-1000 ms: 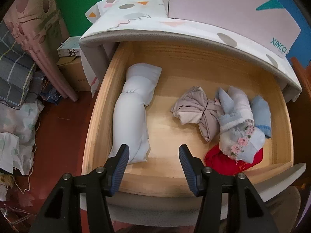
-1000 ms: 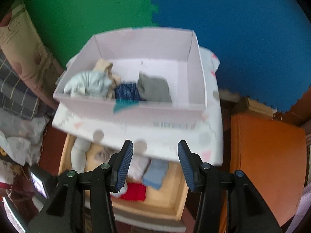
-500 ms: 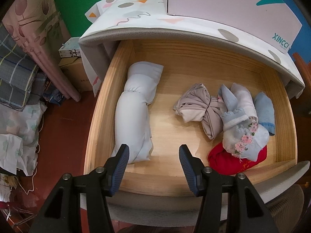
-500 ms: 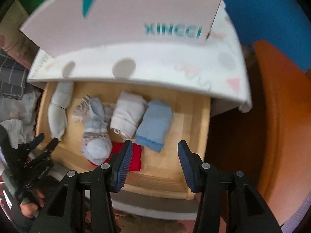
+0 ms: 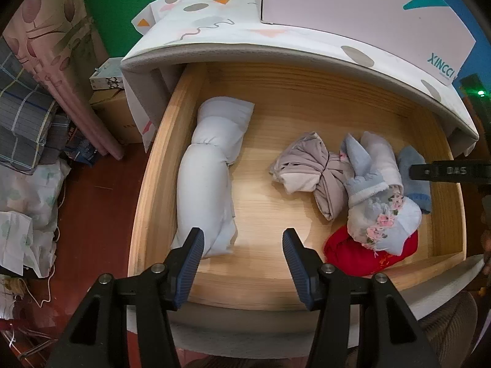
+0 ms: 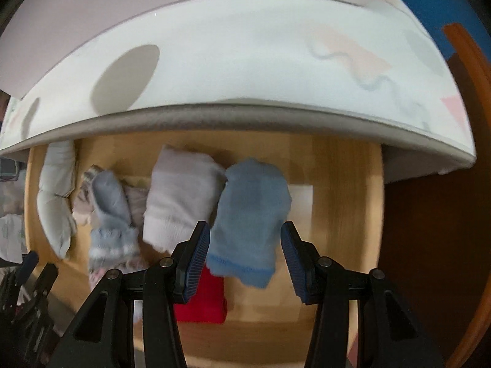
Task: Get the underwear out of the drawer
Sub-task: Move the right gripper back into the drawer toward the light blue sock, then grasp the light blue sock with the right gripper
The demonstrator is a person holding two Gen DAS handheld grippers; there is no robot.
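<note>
Wooden drawer [image 5: 147,184] pulled open under a patterned white tabletop [image 5: 214,30] with a pale box [image 5: 353,6] on it.

Right gripper [image 6: 245,242] points down into the right end of the drawer, fingers apart, nothing clamped. Blue folded underwear [image 6: 251,214] lies directly between and just beyond the two fingertips; its lower hem sits level with the pads, but the pads do not press it. View is motion-blurred, so contact cannot be told for sure. Left of the left finger [image 6: 196,254]: a pale pink-white folded piece [image 6: 181,196], touching the blue one. Further left a blue-grey lacy piece [image 6: 110,214]. Below the left finger, a red piece [image 6: 202,300], partly hidden by the gripper. Long white roll [image 6: 55,196] far left at the drawer's end.

Left gripper [image 5: 242,245] hovers over the front edge of the drawer, fingers apart and empty. The white roll [image 5: 208,178] ends just behind its left fingertip [image 5: 190,257]. Bare drawer floor between the fingers. Right of its right finger: a beige bundle [image 5: 310,168], the lacy piece with pink flowers [image 5: 377,205] on top of the red piece [image 5: 353,254], and the blue underwear [image 5: 414,181] at the far right, with the right gripper's black arm [image 5: 451,170] over it.
</note>
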